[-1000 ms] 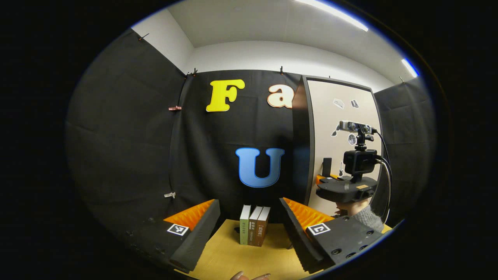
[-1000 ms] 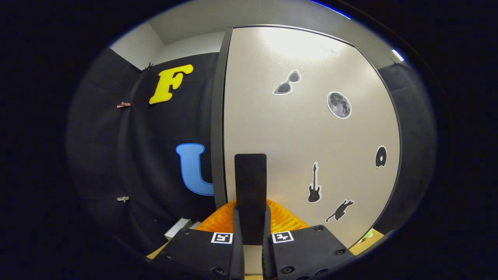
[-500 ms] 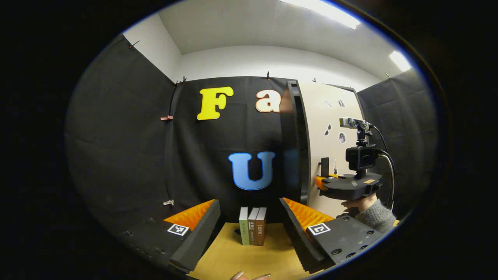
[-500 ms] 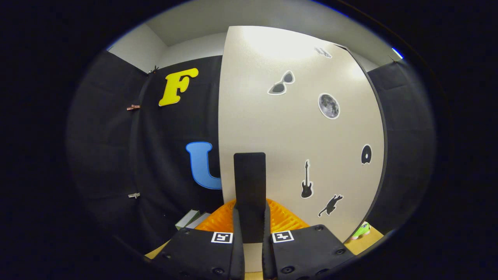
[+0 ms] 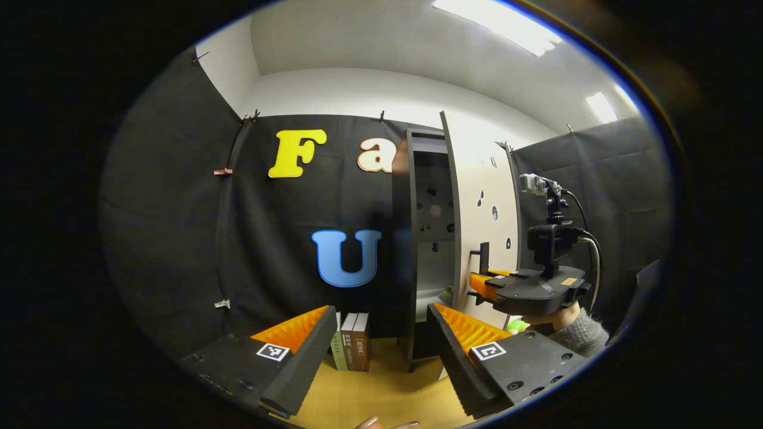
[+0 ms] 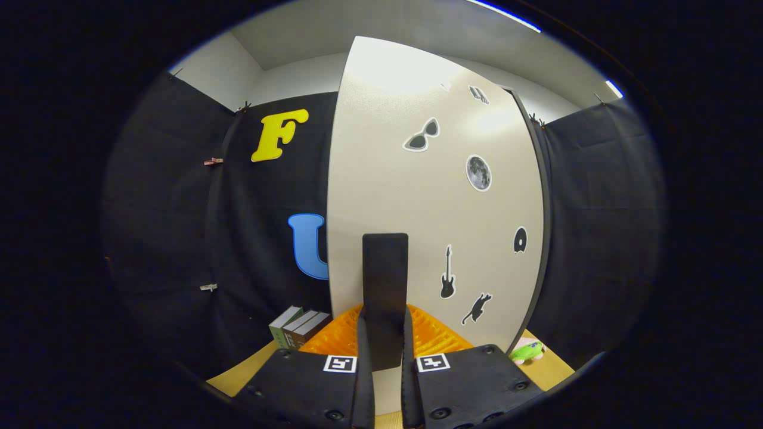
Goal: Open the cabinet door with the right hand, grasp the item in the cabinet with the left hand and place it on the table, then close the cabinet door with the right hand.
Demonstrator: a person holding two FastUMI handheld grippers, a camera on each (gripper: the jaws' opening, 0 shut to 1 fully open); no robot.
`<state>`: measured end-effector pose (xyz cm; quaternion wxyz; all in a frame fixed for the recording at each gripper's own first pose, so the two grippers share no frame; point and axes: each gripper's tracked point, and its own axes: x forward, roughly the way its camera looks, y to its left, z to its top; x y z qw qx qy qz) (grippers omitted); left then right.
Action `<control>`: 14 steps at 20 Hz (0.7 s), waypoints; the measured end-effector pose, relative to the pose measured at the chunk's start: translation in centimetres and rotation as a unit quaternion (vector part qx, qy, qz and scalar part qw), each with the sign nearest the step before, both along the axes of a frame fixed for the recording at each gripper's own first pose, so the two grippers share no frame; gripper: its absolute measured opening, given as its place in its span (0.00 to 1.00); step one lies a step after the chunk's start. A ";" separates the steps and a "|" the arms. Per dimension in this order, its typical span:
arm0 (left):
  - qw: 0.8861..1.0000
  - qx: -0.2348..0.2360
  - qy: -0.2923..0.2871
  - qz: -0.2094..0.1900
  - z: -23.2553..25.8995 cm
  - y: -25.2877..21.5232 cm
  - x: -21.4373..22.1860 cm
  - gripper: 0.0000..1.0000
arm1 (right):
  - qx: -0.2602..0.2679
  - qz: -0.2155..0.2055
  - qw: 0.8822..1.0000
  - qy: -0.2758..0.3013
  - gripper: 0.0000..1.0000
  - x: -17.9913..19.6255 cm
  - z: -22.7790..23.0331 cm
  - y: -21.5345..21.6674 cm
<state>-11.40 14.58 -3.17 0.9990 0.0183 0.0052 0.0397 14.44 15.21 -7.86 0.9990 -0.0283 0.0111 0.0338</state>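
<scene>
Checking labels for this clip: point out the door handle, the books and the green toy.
door handle (image 6: pixel 385 286), right gripper view, middle of the bar.
books (image 5: pixel 350 350), left gripper view, middle spine.
green toy (image 6: pixel 528 350), right gripper view, its body.

The right gripper (image 6: pixel 384 357) is clamped on the dark upright handle (image 6: pixel 385 286) of the pale cabinet door (image 6: pixel 417 208) with its stickers, while three books (image 6: pixel 298 325) and a green toy (image 6: pixel 527 350) sit on the wooden surface (image 6: pixel 238 375).

Ceiling strip lights (image 5: pixel 498 21) glare on the cabinet door (image 6: pixel 417 196); fisheye edges bend.
</scene>
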 end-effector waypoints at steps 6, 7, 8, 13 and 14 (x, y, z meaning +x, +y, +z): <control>0.997 -0.022 -0.016 -0.071 0.8 -4.5 0.7 0.95 | -0.008 -0.004 1.000 -0.001 0.22 -2.9 0.4 -2.4; 0.996 -0.025 -0.018 -0.085 0.8 -5.4 1.0 0.95 | -0.009 -0.005 1.000 -0.001 0.22 -3.4 0.5 -2.9; 0.995 -0.025 -0.018 -0.097 0.7 -6.1 1.5 0.95 | -0.010 -0.009 1.000 -0.002 0.22 -3.8 0.5 -3.5; 0.984 -0.039 -0.014 -0.170 0.1 -11.1 4.1 0.95 | -0.015 -0.010 1.000 0.002 0.21 -5.9 0.9 -6.1; 0.980 -0.047 -0.015 -0.191 0.2 -12.4 4.5 0.95 | -0.018 -0.015 1.000 0.002 0.21 -6.2 1.0 -6.9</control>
